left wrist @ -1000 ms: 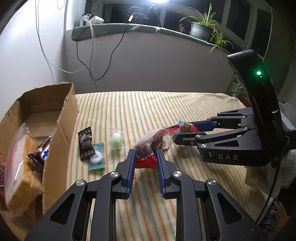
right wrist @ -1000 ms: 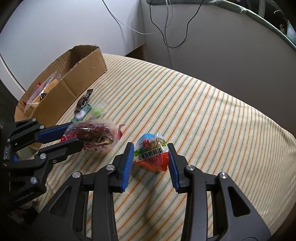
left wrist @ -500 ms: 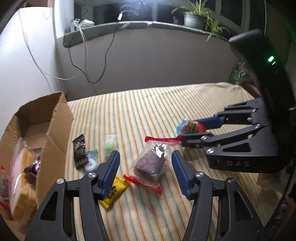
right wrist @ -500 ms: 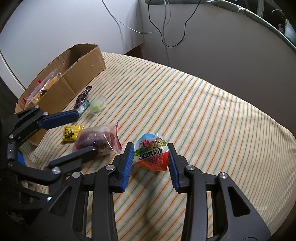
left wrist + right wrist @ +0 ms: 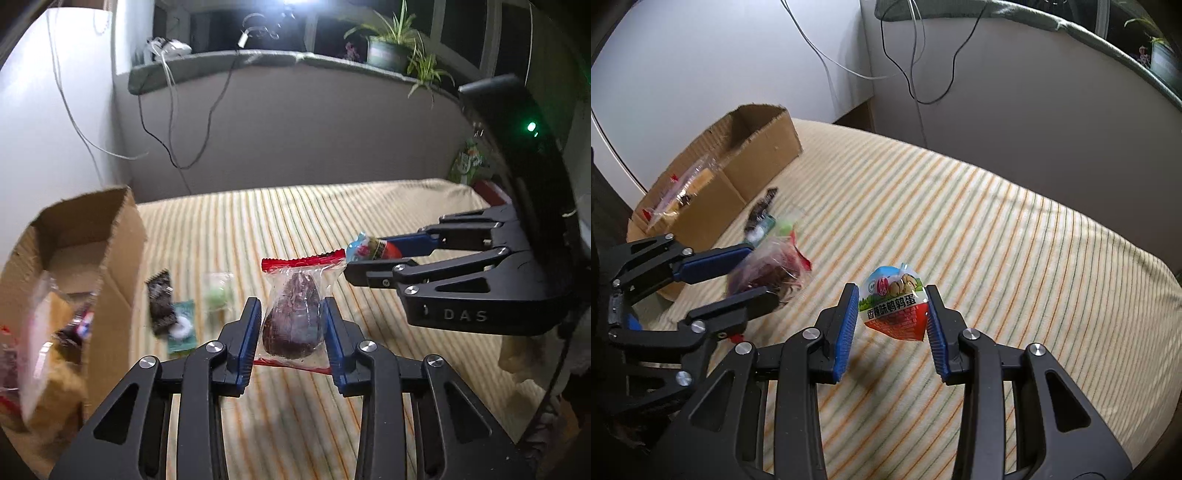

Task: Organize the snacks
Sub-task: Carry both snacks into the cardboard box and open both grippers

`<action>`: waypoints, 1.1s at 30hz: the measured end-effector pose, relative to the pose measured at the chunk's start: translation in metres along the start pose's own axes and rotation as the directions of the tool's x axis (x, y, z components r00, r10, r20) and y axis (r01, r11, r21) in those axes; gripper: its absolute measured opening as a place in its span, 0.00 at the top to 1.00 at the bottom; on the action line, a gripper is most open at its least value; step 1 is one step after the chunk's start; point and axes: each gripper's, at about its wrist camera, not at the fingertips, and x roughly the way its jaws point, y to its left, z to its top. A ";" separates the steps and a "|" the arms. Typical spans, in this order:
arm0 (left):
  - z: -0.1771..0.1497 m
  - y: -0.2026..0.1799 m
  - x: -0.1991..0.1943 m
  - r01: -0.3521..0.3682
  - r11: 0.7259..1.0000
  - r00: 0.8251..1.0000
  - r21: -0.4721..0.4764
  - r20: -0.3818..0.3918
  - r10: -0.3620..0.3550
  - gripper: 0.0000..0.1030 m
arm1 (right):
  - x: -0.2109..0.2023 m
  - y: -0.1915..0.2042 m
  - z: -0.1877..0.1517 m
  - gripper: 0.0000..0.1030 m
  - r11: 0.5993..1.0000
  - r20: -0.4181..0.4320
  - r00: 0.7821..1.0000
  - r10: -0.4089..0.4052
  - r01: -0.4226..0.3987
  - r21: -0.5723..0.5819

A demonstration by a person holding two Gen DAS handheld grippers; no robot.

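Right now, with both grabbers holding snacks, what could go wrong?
The left gripper is closing on the dark snack in the clear wrapper; the slippery wrapper might slide out, or the snack might get squashed. The right gripper pinches only the egg packet's edges, so it may drop before reaching the cardboard box.

Right gripper point(image 5: 892, 308) clamps egg packet point(image 5: 895, 308) above striped cloth point(image 5: 1015, 258); left gripper point(image 5: 759, 273) closing on clear snack bag point(image 5: 768, 271); box point(image 5: 738, 166) behind.
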 end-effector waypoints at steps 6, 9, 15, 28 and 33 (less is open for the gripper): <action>0.004 0.020 -0.030 -0.028 0.999 0.998 -0.023 0.053 0.029 0.69 | -0.013 0.023 0.020 0.64 1.000 0.038 0.999 0.007 -0.006 -0.030; 0.007 0.031 -0.040 -0.044 0.998 0.996 -0.040 0.070 0.046 0.69 | -0.016 0.039 0.032 0.64 0.999 0.055 0.998 0.016 -0.014 -0.048; 0.014 0.066 -0.060 -0.082 0.992 0.990 -0.093 0.106 0.092 0.69 | -0.012 0.070 0.055 0.64 0.996 0.074 0.996 0.044 -0.038 -0.080; 0.015 0.143 -0.074 -0.153 0.967 0.979 -0.202 0.106 0.177 0.69 | 0.010 0.130 0.105 0.64 0.987 0.086 0.990 0.108 -0.097 -0.131; 0.015 0.159 -0.071 -0.174 0.960 0.975 -0.219 0.097 0.198 0.69 | 0.023 0.146 0.120 0.64 0.983 0.078 0.990 0.120 -0.108 -0.146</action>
